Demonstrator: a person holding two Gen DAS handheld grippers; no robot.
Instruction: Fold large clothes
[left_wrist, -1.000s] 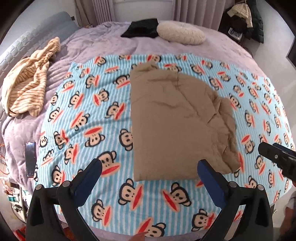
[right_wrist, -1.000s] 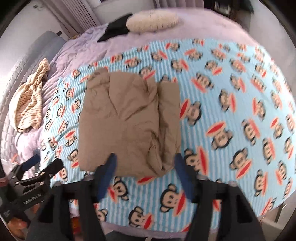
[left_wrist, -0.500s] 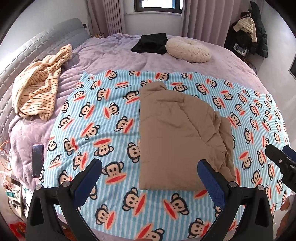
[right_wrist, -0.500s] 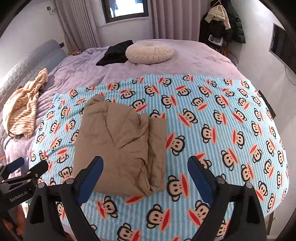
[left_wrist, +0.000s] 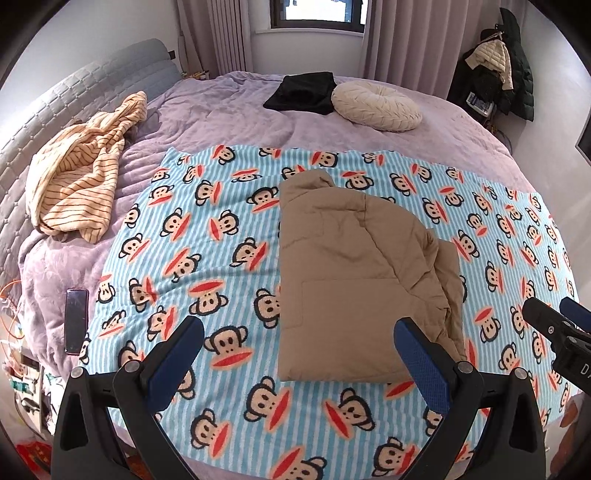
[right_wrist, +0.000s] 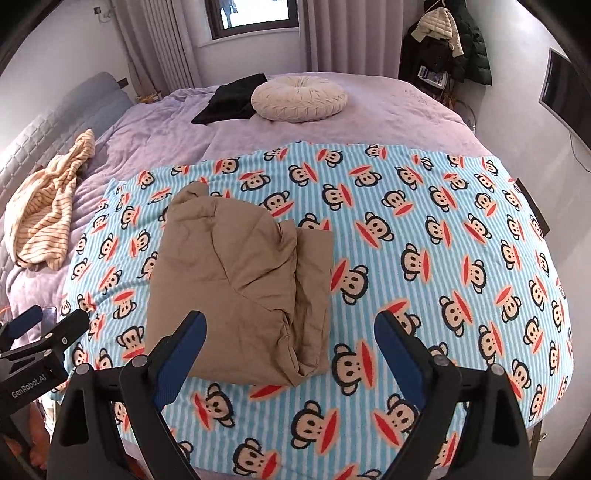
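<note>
A: The brown jacket (left_wrist: 351, 288) lies folded into a thick block on the monkey-print blanket (left_wrist: 221, 236), a little toward the blanket's near edge, collar end pointing at the far edge.

B: Is it neat?

A: Mostly. The side toward the headboard (left_wrist: 85, 88) is straight. The other side is lumpy, with a folded sleeve or flap (right_wrist: 314, 280) bunched along it.

B: And the two tools?

A: Both hang above the near edge of the bed (left_wrist: 229, 122), clear of the cloth. The left gripper (left_wrist: 295, 354) has its blue pads (left_wrist: 177, 354) spread wide and holds nothing. The right gripper (right_wrist: 290, 350) is the same: fingers apart, nothing between them. From the right one's view, the jacket's near corner sits in line with its open fingers, but they don't touch it.

B: Do they see each other?

A: Yes. The right one's tips poke in at the right side of the left view, and the left one shows at the left side of the right view.

B: What else is on the bed?

A: A striped cream garment (left_wrist: 77, 173) heaped by the headboard, a black garment (left_wrist: 303, 92) and a round cream cushion (left_wrist: 376, 105) touching each other near the far edge, and a phone (left_wrist: 76, 320) on the purple cover near the corner, just beside the blanket.

B: Beyond the bed?

A: Curtains (right_wrist: 351, 33), a window (right_wrist: 255, 16), and coats on a rack (right_wrist: 450, 40) in the far corner.
</note>
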